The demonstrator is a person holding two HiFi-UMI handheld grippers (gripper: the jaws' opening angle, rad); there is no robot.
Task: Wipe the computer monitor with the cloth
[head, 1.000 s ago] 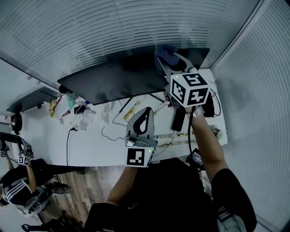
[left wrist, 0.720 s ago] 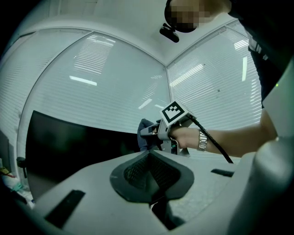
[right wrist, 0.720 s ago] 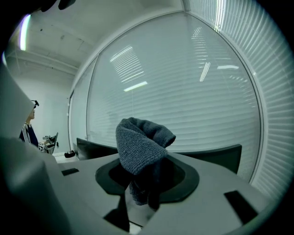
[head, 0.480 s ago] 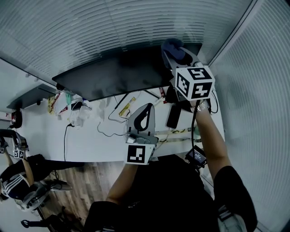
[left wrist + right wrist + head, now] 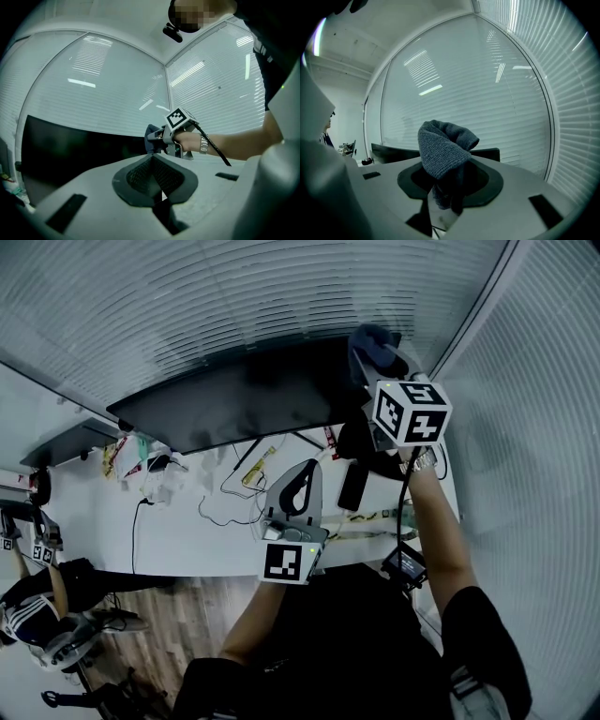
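Head view: slatted blinds point(image 5: 187, 306) cover the walls behind and to the right of the workplace. A white desk point(image 5: 187, 531) stands below them. A wide dark monitor point(image 5: 234, 404) stands on the desk, its screen unlit.

Right gripper point(image 5: 375, 357): raised at the monitor's upper right corner, marker cube toward the camera. In the right gripper view its jaws point(image 5: 447, 187) pinch a grey-blue cloth point(image 5: 443, 154), which bunches upward above the pads. The monitor's top edge point(image 5: 393, 152) shows behind the cloth.

Left gripper point(image 5: 300, 486): held low over the desk's front part, well apart from the monitor and pointing toward it. In the left gripper view its jaws point(image 5: 154, 176) are pressed together with nothing between them. That view also shows the right gripper point(image 5: 157, 138) with the cloth point(image 5: 151, 136) at the right end of the monitor point(image 5: 70, 145).

Cloth point(image 5: 368, 341): located at the monitor's top right corner, in the right jaws. Contact with the screen cannot be confirmed.

Lesser items: loose cables point(image 5: 225, 493) lie on the desk under the monitor. A dark phone point(image 5: 352, 486) lies flat on the desk between the two grippers. A wristwatch point(image 5: 420, 461) sits on the right wrist.
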